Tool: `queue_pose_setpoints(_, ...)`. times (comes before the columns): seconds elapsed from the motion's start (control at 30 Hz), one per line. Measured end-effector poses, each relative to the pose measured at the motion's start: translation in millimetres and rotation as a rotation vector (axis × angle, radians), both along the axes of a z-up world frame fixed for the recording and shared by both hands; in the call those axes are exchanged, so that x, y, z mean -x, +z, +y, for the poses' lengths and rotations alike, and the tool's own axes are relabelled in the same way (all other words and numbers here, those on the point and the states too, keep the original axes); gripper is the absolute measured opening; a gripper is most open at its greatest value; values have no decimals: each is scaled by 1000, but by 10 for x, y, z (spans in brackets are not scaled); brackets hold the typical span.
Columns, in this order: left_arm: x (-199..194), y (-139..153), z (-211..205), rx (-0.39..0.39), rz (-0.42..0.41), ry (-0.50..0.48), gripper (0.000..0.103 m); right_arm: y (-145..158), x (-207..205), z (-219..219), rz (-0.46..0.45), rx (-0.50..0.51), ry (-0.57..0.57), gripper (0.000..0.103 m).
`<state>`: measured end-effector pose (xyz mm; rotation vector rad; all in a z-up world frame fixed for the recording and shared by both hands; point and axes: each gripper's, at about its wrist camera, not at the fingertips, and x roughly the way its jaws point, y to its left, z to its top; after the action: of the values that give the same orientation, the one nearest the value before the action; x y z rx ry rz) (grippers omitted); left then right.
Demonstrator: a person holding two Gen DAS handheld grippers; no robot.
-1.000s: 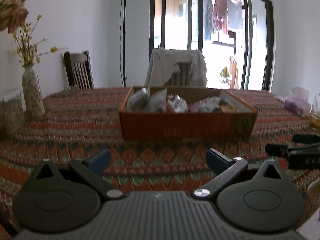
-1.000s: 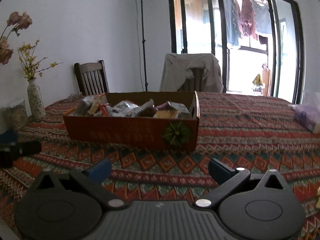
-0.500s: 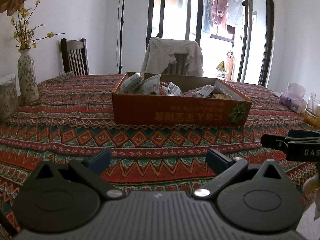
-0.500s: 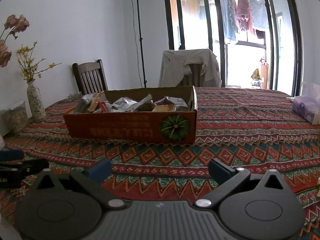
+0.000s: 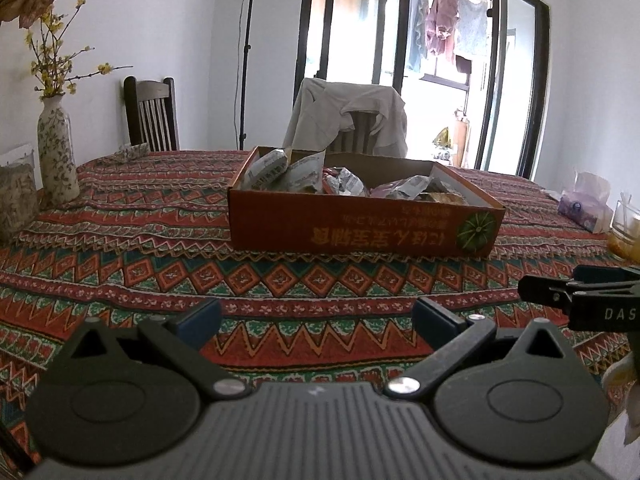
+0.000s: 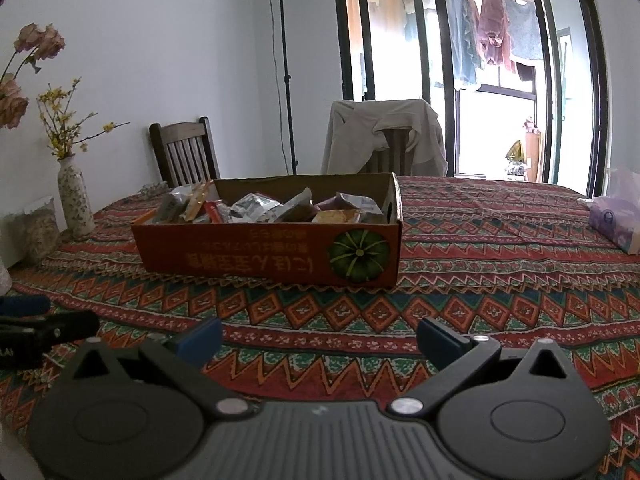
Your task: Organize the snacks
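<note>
Both wrist views low over table, facing shared snack box (image 5: pixel 362 222), seemingly near.

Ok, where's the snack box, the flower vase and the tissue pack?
snack box (image 6: pixel 272 256): right wrist view, on its red front wall.
flower vase (image 5: pixel 56 152): left wrist view, on its body.
tissue pack (image 6: pixel 616 220): right wrist view, on its purple side.

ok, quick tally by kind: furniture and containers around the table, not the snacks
Chairs: 2 (bare wooden chair, draped chair)
Vases: 1 (vase)
Snack boxes: 1 (orange cardboard box)
Lamp stands: 1 (lamp stand)
Total: 5
</note>
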<state>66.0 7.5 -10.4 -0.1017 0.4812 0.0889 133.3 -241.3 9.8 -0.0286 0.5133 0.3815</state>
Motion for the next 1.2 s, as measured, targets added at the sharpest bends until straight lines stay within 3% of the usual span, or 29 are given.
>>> queue_pose_setpoints(1.2,8,-13,-39,0,-6,-13,103,-18,-3,12,1,3,5,103)
